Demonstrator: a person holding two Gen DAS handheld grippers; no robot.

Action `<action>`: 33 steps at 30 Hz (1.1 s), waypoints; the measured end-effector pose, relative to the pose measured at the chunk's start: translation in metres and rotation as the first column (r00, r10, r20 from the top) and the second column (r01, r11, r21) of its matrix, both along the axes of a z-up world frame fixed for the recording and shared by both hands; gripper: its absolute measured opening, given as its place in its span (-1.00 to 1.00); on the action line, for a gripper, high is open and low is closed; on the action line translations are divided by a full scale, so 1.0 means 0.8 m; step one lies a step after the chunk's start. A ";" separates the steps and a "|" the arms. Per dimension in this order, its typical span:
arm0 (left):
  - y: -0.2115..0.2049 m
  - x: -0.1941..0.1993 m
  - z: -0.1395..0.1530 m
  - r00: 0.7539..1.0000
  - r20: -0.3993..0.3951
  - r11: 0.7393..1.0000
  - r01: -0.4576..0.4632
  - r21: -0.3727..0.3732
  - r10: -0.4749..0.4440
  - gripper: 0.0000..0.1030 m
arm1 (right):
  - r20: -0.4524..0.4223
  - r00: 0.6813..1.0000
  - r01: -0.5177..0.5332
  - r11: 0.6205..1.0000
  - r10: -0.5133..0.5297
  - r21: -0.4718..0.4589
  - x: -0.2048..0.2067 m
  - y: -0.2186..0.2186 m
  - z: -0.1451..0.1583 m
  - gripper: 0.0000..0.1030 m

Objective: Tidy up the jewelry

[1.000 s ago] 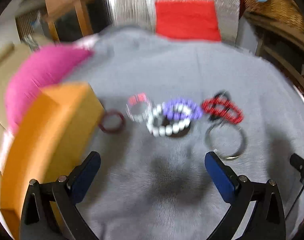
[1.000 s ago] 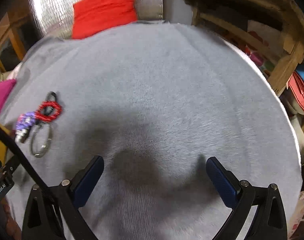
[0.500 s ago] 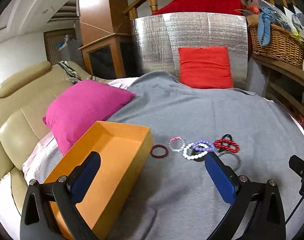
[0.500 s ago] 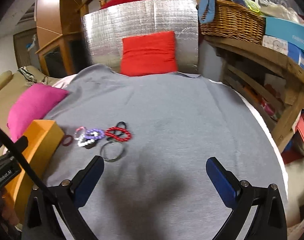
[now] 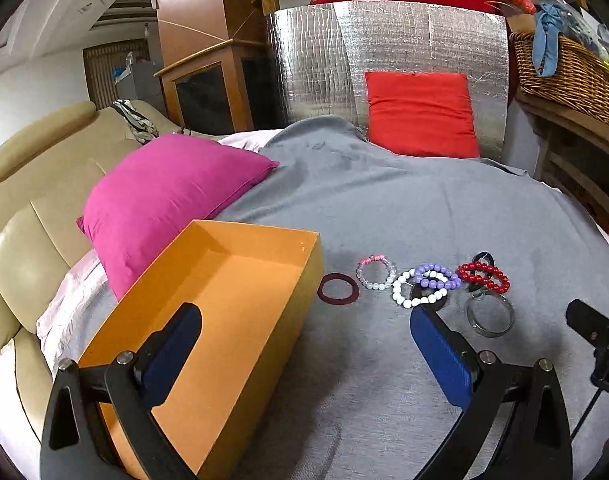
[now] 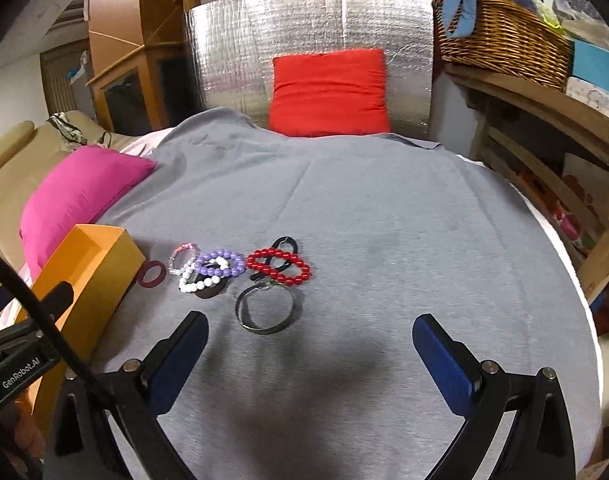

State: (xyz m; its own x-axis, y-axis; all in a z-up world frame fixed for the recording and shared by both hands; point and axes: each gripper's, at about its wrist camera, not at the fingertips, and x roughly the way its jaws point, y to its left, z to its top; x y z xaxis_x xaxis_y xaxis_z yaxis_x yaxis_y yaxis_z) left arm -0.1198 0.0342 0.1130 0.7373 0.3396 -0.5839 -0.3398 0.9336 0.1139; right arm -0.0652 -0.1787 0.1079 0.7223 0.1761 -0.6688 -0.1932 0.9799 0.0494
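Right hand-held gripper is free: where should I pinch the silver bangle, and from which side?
Take the silver bangle on its near rim, coming down from above with the open right hand-held gripper, one finger inside the hoop and one outside. It lies flat on the grey cloth, and its far edge sits against the red bead bracelet, so the near arc looks clearest.
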 end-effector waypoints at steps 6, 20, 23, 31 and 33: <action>0.004 -0.003 0.002 1.000 0.008 1.000 -0.004 -0.014 0.004 1.00 | 0.010 1.000 -0.029 1.000 0.029 -0.007 -0.003 0.015 -0.002 1.00; 0.000 -0.003 0.003 1.000 0.009 1.000 -0.009 0.001 0.009 1.00 | 0.037 0.997 -0.065 0.998 0.065 -0.005 -0.012 0.022 0.007 1.00; -0.001 -0.002 0.002 1.000 0.005 1.000 -0.008 0.006 0.008 1.00 | 0.039 0.997 -0.066 0.998 0.066 -0.003 -0.012 0.021 0.009 1.00; -0.004 -0.002 0.002 1.000 0.005 1.000 -0.007 0.011 0.007 1.00 | 0.040 0.997 -0.068 0.998 0.068 0.001 -0.012 0.019 0.010 1.00; -0.004 -0.002 0.002 1.000 0.004 1.000 -0.009 0.014 0.009 1.00 | 0.038 0.997 -0.069 0.998 0.069 0.004 -0.012 0.019 0.010 1.00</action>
State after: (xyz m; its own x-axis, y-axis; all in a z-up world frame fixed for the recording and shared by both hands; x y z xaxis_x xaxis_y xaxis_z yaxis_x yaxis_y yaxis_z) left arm -0.1212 0.0310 0.1149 0.7363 0.3545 -0.5764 -0.3490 0.9287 0.1253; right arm -0.0744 -0.1634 0.1158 0.7330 0.2295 -0.6404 -0.2621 0.9640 0.0455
